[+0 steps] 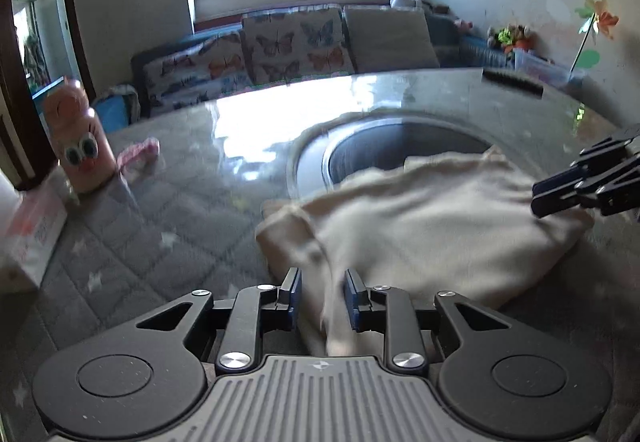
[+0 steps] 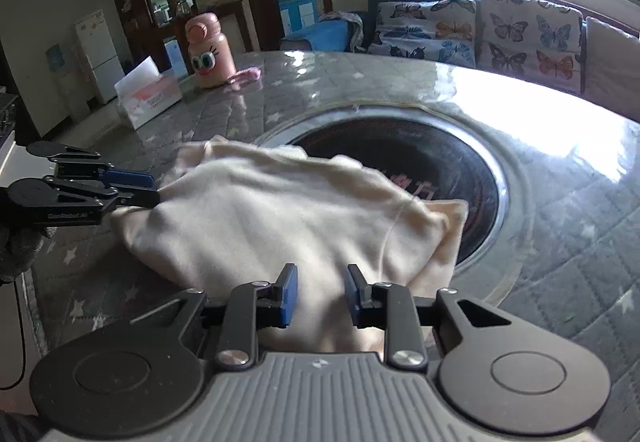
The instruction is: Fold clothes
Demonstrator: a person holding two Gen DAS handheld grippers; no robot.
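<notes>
**Both claws set at the cream garment, mid-fold**

The soft cream-coloured cloth garment (image 2: 280,218) lies bunched on the grey quilted star-print table cover (image 2: 580,282), partly draped over the round dark recessed basin with a metal rim (image 2: 440,162) just beyond it. The right gripper (image 2: 320,294) has its blue-padded jaws standing apart, with cloth running between them but not visibly pinched; I judge it released. The left gripper (image 1: 320,298) looks the same in its own view, a ridge of fabric passing through the gap. From the right wrist view its jaws look closer together at the garment's far-left edge, so whether it grips is hard to say.

To fold well, each claw should likely close on a single clean edge, lift evenly, and carry the cloth away from the basin so nothing sags in.

The garment's type, sleeves and hems cannot be made out; motion blur smears its near folds, and the gripper bodies hide the nearest part. A pink cartoon-faced bottle (image 2: 208,54) stands well beyond the left claw.
</notes>
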